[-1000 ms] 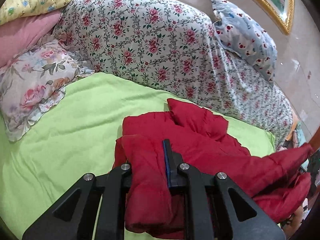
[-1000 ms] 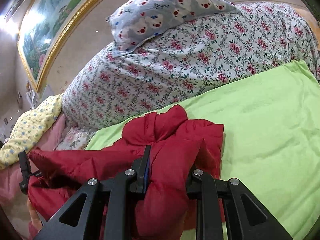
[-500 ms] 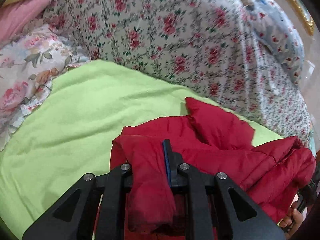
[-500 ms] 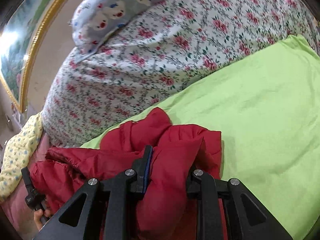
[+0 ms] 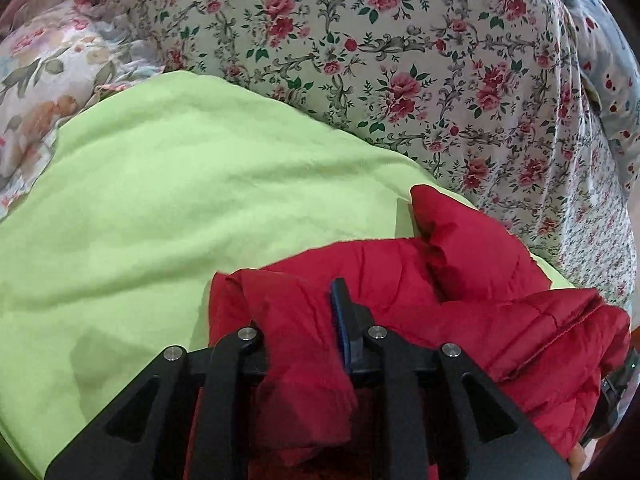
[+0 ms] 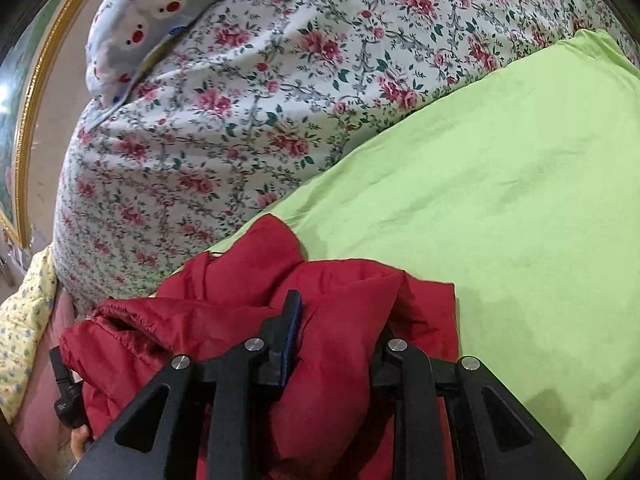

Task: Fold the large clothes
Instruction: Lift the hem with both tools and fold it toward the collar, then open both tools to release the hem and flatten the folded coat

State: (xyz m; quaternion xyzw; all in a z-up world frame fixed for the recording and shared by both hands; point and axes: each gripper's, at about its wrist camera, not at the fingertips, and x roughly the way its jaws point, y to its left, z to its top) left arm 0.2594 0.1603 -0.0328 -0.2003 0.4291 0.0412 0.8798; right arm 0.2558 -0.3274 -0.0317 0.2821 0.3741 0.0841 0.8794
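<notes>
Two claws share one red padded jacket, bunched on the lime-green sheet ahead of a flowered bedding mound. Left gripper has a fat fold between its jaws, and they're easing open. Right gripper clamps another fold, nearly closed.

The red padded jacket lay bunched on the green sheet, glossy and quilted. One thick fold passed between the left gripper's jaws, another between the right gripper's.
</notes>
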